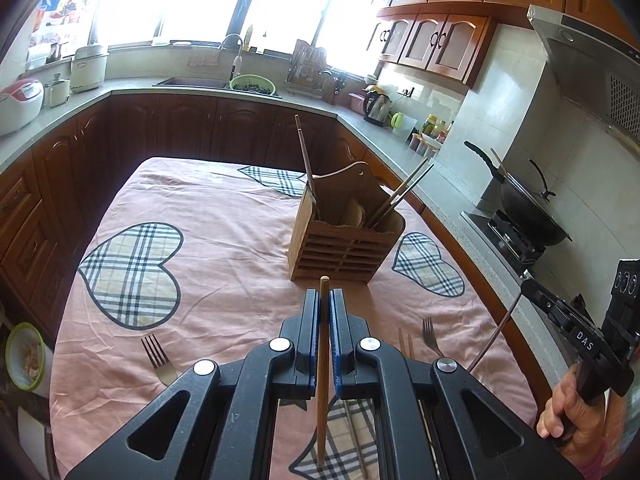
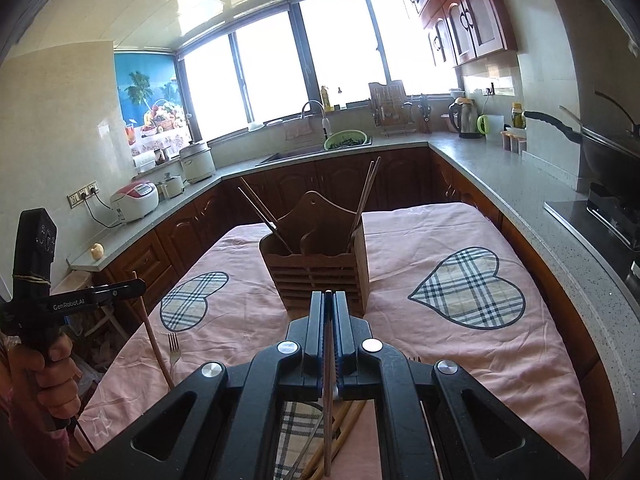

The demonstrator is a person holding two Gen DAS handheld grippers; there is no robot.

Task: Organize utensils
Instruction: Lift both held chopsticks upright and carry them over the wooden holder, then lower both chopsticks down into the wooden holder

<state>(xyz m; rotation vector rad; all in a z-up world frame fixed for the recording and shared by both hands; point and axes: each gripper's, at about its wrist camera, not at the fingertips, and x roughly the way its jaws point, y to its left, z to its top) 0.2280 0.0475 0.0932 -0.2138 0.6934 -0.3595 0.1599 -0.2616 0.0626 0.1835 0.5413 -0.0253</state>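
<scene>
The wooden utensil holder (image 1: 345,236) stands upright on the pink tablecloth (image 1: 224,280), one chopstick leaning out of its left compartment and a pair out of its right. The left gripper (image 1: 324,304) is clenched on a light wooden chopstick (image 1: 323,380), its long axis running along the fingers, tip aimed at the holder. The right gripper (image 2: 329,304) pinches a thin dark chopstick (image 2: 328,400) likewise, pointing at the holder just ahead
</scene>
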